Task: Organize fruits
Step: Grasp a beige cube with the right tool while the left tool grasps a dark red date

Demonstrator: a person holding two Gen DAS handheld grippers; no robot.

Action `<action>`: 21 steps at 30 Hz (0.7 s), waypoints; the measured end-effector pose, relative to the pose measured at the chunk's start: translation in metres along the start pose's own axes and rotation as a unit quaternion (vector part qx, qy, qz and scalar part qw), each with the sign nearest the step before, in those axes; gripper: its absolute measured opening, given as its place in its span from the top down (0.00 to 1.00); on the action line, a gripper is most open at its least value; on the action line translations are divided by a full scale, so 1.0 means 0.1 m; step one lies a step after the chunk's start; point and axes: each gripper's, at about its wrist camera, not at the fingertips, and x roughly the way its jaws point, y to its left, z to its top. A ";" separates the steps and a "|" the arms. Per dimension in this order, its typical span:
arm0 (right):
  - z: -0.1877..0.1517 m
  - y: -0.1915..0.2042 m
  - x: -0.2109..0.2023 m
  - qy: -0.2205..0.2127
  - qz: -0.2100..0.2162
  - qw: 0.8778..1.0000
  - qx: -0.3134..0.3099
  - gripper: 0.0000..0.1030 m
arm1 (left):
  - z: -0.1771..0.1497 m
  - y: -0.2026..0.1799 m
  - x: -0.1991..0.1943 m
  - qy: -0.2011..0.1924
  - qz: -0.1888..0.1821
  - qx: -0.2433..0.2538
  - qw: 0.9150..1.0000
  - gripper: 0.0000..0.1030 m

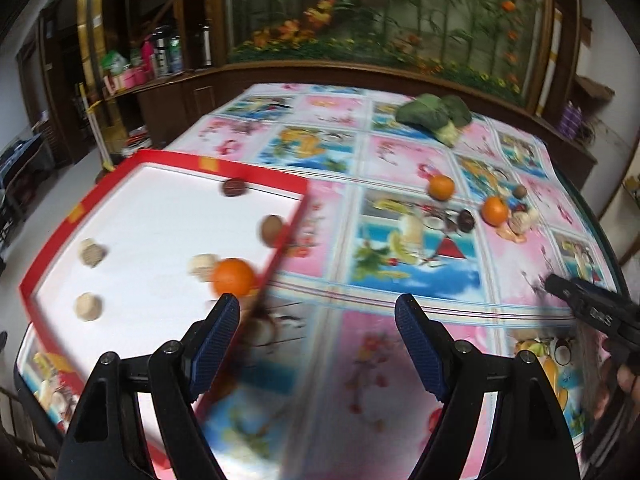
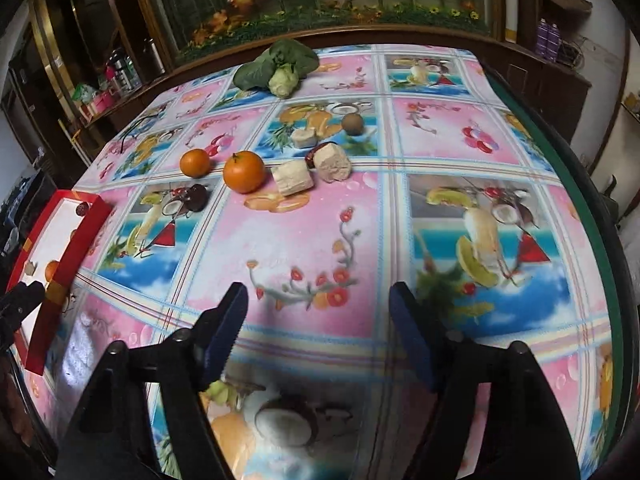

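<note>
A red-rimmed white tray (image 1: 168,158) lies on the table's left. In it are an orange (image 1: 233,277), a brown round fruit (image 1: 272,230), a dark round fruit (image 1: 233,187) and three pale chunks (image 1: 89,307). My left gripper (image 1: 318,312) is open and empty, just right of the tray's near corner; the view is blurred. Two oranges (image 2: 244,171) (image 2: 195,163), pale chunks (image 2: 294,177), a brown fruit (image 2: 352,123) and a dark fruit (image 2: 197,197) lie on the cloth. My right gripper (image 2: 318,308) is open and empty, well short of them.
A leafy green vegetable (image 2: 276,66) lies at the table's far edge. A wooden cabinet with bottles (image 1: 164,54) and a flower mural stand behind. The table's green edge (image 2: 588,208) runs along the right. The right gripper's body shows in the left wrist view (image 1: 592,308).
</note>
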 end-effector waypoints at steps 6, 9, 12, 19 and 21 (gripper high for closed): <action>0.32 0.14 0.28 -0.003 -0.006 1.000 -0.028 0.47 | 0.04 -0.18 0.13 0.010 -0.011 0.019 1.000 0.23; 0.45 0.13 0.38 -0.003 -0.012 1.000 -0.027 0.50 | 0.09 -0.24 0.19 0.012 -0.017 0.022 1.000 0.23; 0.54 0.12 0.47 0.001 -0.012 1.000 -0.026 0.59 | 0.14 -0.32 0.28 0.016 -0.023 0.027 0.999 0.23; 0.43 0.09 0.39 -0.001 -0.018 0.999 -0.035 0.73 | 0.30 -0.66 0.51 0.022 -0.056 0.034 0.998 0.23; 0.31 0.02 0.27 -0.005 -0.019 0.999 -0.030 0.73 | 0.35 -0.79 0.58 0.025 -0.069 0.038 0.997 0.23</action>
